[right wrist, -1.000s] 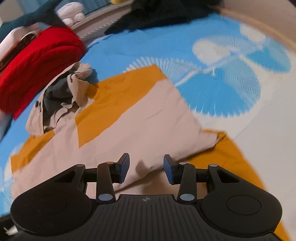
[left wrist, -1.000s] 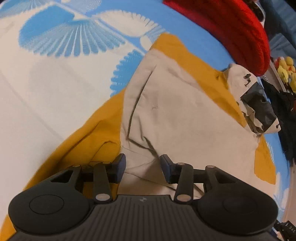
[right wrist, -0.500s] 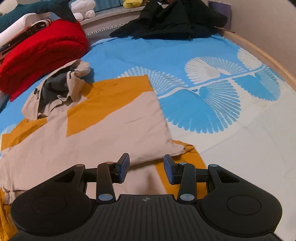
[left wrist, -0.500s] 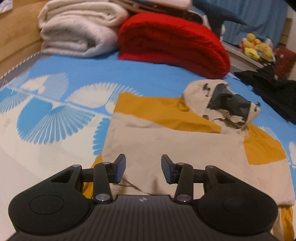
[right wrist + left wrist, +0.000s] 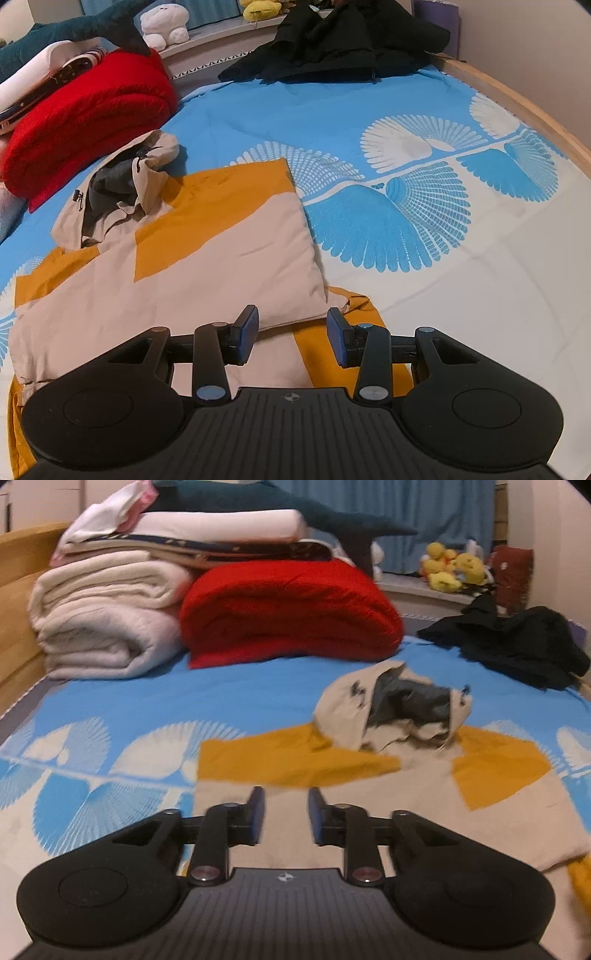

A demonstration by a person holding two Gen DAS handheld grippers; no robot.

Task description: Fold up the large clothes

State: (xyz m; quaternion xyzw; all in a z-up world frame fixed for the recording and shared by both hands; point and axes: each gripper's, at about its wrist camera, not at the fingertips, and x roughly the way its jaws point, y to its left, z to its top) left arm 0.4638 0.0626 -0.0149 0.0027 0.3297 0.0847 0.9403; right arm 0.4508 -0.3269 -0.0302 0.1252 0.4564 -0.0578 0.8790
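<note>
Jacket (image 5: 207,266) flat, hood (image 5: 391,709) toward red blanket (image 5: 288,609); left tool (image 5: 284,818) closing empty, right tool (image 5: 291,338) wide.

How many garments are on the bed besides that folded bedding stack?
2. The beige-and-orange hooded jacket lies partly folded just ahead of both grippers. A black garment sits crumpled at the bed's far edge; that heap may hide more pieces.

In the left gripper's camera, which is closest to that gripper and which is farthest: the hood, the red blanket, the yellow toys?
1. Hood of the beige and orange jacket, just ahead, slightly right.
2. Red blanket, behind it, centre.
3. Yellow plush toys, far back right on the ledge.
</note>
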